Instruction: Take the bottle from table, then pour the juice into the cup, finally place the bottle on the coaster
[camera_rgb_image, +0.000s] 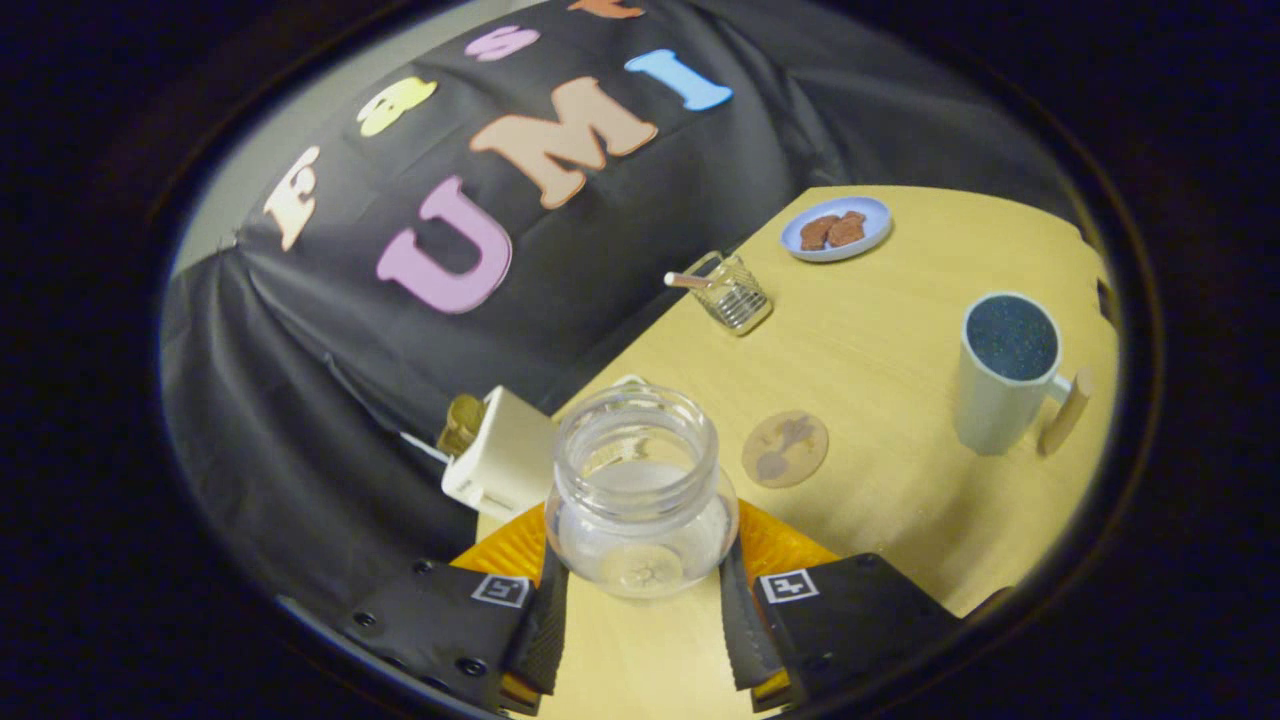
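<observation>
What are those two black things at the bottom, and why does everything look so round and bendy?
Those black things are the jaws of a gripper, a grabbing tool a person holds in one hand. A camera rides on it and looks forward with a very wide lens, which bends the picture. The jaws are squeezing a clear glass bottle with its mouth open, tipped above a yellow wooden table. Just beyond it lies a round coaster. Further off stand a white cup with a wooden handle, a small ribbed glass with a stick in it, and a blue plate of brown snacks. A white box sits beside the bottle.
</observation>
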